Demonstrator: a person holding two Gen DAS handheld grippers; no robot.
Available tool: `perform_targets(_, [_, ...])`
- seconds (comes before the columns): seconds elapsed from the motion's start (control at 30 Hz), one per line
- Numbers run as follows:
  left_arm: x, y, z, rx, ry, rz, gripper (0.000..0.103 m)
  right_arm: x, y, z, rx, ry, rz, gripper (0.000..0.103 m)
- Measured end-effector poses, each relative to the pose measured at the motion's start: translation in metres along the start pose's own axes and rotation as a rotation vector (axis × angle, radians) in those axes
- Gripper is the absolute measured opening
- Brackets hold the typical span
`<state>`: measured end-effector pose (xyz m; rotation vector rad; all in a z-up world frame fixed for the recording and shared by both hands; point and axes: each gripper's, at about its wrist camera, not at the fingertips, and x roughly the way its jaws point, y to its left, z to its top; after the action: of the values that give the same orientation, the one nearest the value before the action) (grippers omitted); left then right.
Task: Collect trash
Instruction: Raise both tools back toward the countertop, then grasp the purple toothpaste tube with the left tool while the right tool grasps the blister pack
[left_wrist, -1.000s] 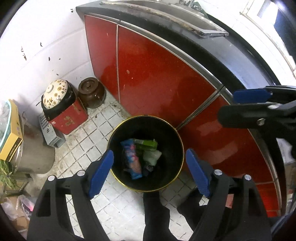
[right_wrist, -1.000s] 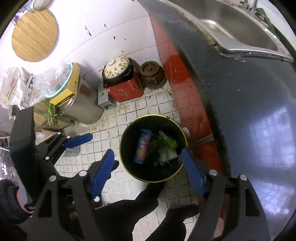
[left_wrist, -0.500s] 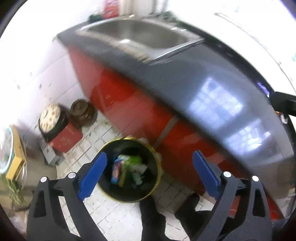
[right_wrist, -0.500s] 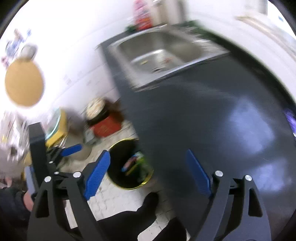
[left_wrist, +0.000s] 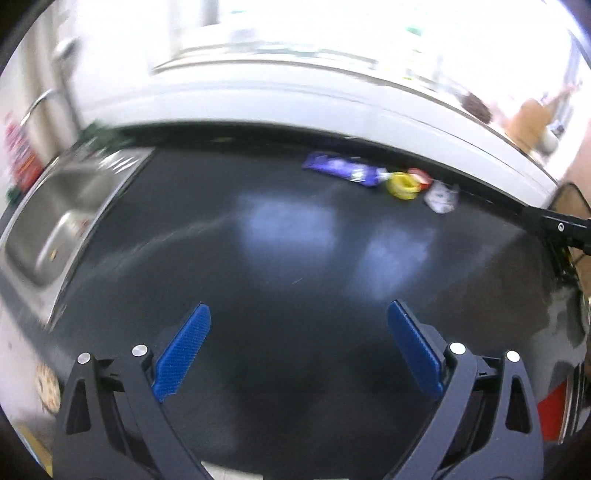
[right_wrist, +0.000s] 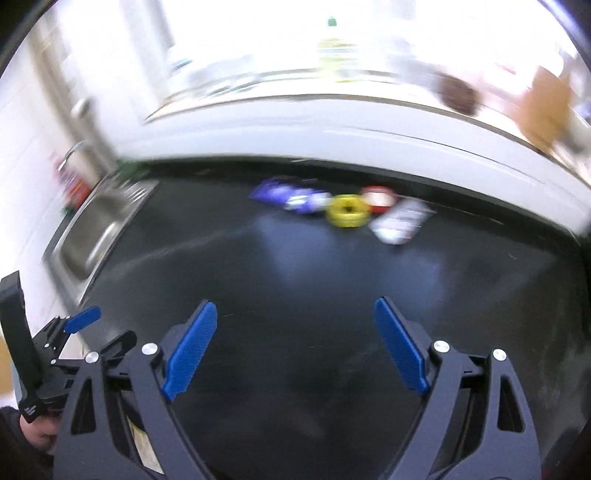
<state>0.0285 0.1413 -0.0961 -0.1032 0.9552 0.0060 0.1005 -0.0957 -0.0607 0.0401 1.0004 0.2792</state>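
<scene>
Trash lies in a row at the back of the black counter (left_wrist: 295, 258): a purple wrapper (left_wrist: 341, 170), a yellow ring-shaped piece (left_wrist: 402, 184), a red piece (left_wrist: 421, 176) behind it and a white wrapper (left_wrist: 441, 195). The right wrist view shows the same purple wrapper (right_wrist: 290, 195), yellow ring (right_wrist: 347, 210), red piece (right_wrist: 378, 197) and white wrapper (right_wrist: 400, 221). My left gripper (left_wrist: 297, 347) is open and empty above the counter's front. My right gripper (right_wrist: 295, 343) is open and empty, also well short of the trash. Both views are blurred.
A steel sink (left_wrist: 55, 221) is set in the counter at the left, also seen in the right wrist view (right_wrist: 96, 229). A white tiled wall and window ledge (left_wrist: 295, 107) run behind the counter. The left gripper's body (right_wrist: 44, 354) shows at lower left.
Both grippers have swung up from the floor bin to face the counter top. The bin has left both views and the row of trash has come into view. Both stay open.
</scene>
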Motion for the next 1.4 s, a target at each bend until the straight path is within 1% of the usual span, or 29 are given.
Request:
perform_targets(0.1, [0.014, -0.035, 0.016, 0.058, 0.010, -0.012, 0.094, -0.003, -0.041, 0.001, 0.060, -0.006, -0.024, 0.084])
perform_targets(0.17, [0.025, -0.054, 0.026, 0.083, 0.026, -0.013, 0.094, -0.003, -0.059, 0.005, 0.079, -0.004, -0.031, 0.084])
perform_targets(0.3, [0.045, -0.070, 0.048, 0.088, 0.049, -0.010, 0.094, 0.005, -0.075, 0.012, 0.091, 0.008, -0.027, 0.084])
perform_targets(0.43, [0.072, -0.076, 0.075, 0.053, 0.082, 0.014, 0.094, 0.024, -0.080, 0.027, 0.084, 0.030, -0.024, 0.084])
perform_targets(0.6, [0.127, -0.081, 0.126, -0.078, 0.143, 0.043, 0.094, 0.057, -0.093, 0.050, 0.074, 0.076, -0.014, 0.084])
perform_targets(0.7, [0.173, -0.082, 0.161, -0.205, 0.177, 0.073, 0.094, 0.079, -0.101, 0.061, 0.062, 0.105, -0.012, 0.084])
perform_targets(0.83, [0.220, -0.077, 0.190, -0.352, 0.185, 0.126, 0.094, 0.108, -0.114, 0.072, 0.057, 0.135, -0.014, 0.084])
perform_targets(0.9, [0.244, -0.073, 0.197, -0.418, 0.215, 0.162, 0.094, 0.122, -0.119, 0.077, 0.062, 0.150, -0.015, 0.084])
perform_targets(1.03, [0.274, -0.071, 0.193, -0.468, 0.255, 0.232, 0.094, 0.159, -0.125, 0.081, 0.097, 0.190, -0.019, 0.084])
perform_targets(1.1, [0.288, -0.070, 0.188, -0.476, 0.290, 0.259, 0.095, 0.175, -0.126, 0.083, 0.125, 0.206, -0.019, 0.084])
perform_targets(1.17, [0.292, -0.071, 0.185, -0.451, 0.279, 0.315, 0.096, 0.191, -0.131, 0.085, 0.167, 0.215, -0.029, 0.084])
perform_targets(1.2, [0.293, -0.073, 0.184, -0.426, 0.271, 0.324, 0.096, 0.199, -0.133, 0.087, 0.191, 0.221, -0.030, 0.084])
perform_targets(1.27, [0.292, -0.077, 0.180, -0.380, 0.254, 0.320, 0.096, 0.211, -0.137, 0.090, 0.225, 0.224, -0.040, 0.084])
perform_targets(1.33, [0.287, -0.082, 0.172, -0.324, 0.223, 0.302, 0.090, 0.223, -0.140, 0.093, 0.243, 0.235, -0.054, 0.084])
perform_targets(1.37, [0.282, -0.084, 0.167, -0.286, 0.206, 0.286, 0.084, 0.223, -0.139, 0.095, 0.232, 0.220, -0.068, 0.082])
perform_targets(1.4, [0.277, -0.084, 0.163, -0.256, 0.193, 0.272, 0.073, 0.224, -0.137, 0.096, 0.224, 0.218, -0.074, 0.073])
